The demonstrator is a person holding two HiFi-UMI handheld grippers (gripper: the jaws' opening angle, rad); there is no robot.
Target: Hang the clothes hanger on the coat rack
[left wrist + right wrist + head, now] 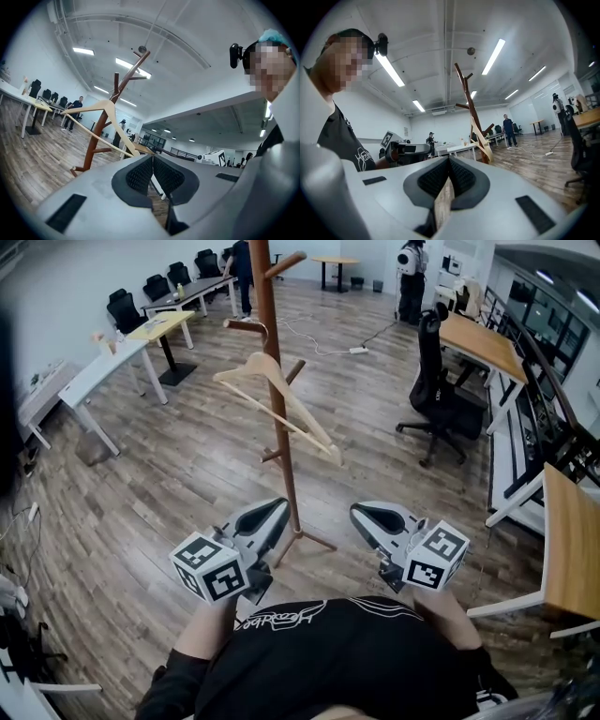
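A brown wooden coat rack (278,442) stands on the floor ahead of me. A pale wooden clothes hanger (277,401) hangs by its hook from one of the rack's upper pegs, tilted down to the right. My left gripper (280,506) and right gripper (357,513) are held side by side below the hanger, near the rack's foot, apart from both. Both are shut with nothing between the jaws. The left gripper view shows its closed jaws (152,158) with the hanger (100,123) on the rack (99,138) beyond. From my right gripper (449,162) the hanger (481,137) appears edge-on.
A black office chair (439,392) stands right of the rack beside a wooden desk (480,341). Another desk (570,545) is at the near right. White and yellow tables (105,366) line the left wall. A power strip (358,351) lies on the floor. People stand at the back (411,279).
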